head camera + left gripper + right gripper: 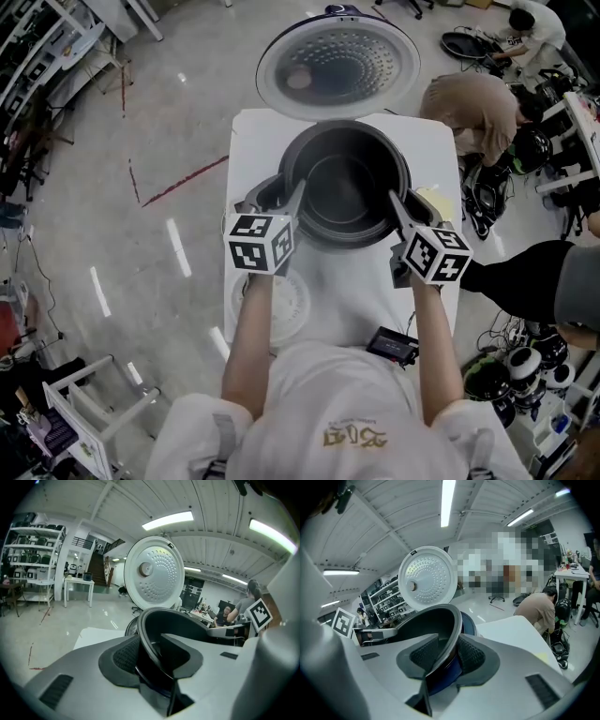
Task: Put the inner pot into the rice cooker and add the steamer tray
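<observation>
- Inner pot [349, 187] down in rice cooker [266, 195] on white table [251, 141], lid [337, 62] up behind
- Left gripper [298, 193] astride pot's left rim, one jaw inside, one outside, parted, pads loose
- Right gripper [396, 201] same on right rim, parted, not clamping

1. Pot [347, 187]: plain dark grey, almost black.
2. Lid [337, 61]: silvery white, with rings of small dots.
3. Cooker [468, 623]: dark blue.
4. Table [258, 141]: white.
5. Cubes [258, 242]: black squares on white.
6. Pads [124, 656]: black, fine mesh texture.
7. Floor [141, 112]: glossy grey, with a red streak.
</observation>
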`<move>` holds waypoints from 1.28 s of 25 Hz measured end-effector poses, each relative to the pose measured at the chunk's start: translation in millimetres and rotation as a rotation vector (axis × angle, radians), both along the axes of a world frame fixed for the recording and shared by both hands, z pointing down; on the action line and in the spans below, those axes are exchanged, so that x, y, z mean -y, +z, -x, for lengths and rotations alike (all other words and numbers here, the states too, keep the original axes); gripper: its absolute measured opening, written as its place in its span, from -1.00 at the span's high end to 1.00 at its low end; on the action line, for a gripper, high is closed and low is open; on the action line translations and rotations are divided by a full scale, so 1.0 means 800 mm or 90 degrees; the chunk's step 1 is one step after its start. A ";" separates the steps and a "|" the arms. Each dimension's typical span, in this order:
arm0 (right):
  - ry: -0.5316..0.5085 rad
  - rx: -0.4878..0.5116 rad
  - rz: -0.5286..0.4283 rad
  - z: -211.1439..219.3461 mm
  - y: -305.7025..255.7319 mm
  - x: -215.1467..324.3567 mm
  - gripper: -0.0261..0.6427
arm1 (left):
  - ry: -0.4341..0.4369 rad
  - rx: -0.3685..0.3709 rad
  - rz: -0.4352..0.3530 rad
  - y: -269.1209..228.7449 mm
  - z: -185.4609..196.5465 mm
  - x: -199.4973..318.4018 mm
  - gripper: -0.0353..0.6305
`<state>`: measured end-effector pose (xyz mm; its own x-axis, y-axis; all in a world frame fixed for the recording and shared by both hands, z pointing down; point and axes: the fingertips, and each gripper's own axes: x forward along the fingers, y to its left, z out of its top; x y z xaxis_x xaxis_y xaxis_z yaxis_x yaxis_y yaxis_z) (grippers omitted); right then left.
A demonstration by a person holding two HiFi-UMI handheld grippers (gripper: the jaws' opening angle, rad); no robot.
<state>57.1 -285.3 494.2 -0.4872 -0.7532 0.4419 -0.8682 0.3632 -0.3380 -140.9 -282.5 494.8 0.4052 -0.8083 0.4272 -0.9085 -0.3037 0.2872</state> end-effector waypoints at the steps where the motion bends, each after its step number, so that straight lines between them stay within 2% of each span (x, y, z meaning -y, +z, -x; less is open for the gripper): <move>1: 0.000 -0.006 -0.003 -0.001 0.001 0.001 0.51 | 0.002 0.007 0.000 0.001 -0.001 0.001 0.47; 5: -0.002 -0.041 -0.017 -0.001 0.002 0.003 0.49 | 0.001 0.035 -0.004 0.002 -0.002 0.001 0.44; 9: -0.004 -0.129 -0.048 -0.005 0.003 0.007 0.50 | 0.000 0.113 -0.023 0.002 0.000 0.003 0.41; 11: -0.005 -0.130 -0.055 -0.004 0.001 0.007 0.50 | 0.001 0.143 -0.031 0.002 0.000 0.002 0.38; 13: -0.004 -0.123 -0.053 -0.003 0.001 0.007 0.50 | 0.001 0.145 -0.032 0.003 0.001 0.001 0.37; 19: 0.005 -0.116 -0.054 -0.005 -0.005 -0.006 0.50 | -0.004 0.128 -0.043 -0.001 0.002 -0.002 0.35; 27: 0.026 -0.090 -0.065 -0.015 -0.018 -0.038 0.50 | -0.032 0.075 -0.063 -0.014 0.013 -0.021 0.31; 29: 0.028 -0.082 -0.068 -0.018 -0.022 -0.046 0.50 | -0.046 0.040 -0.061 -0.017 0.017 -0.029 0.29; 32: 0.027 -0.074 -0.074 -0.027 -0.029 -0.065 0.50 | -0.070 -0.054 -0.052 -0.023 0.021 -0.051 0.29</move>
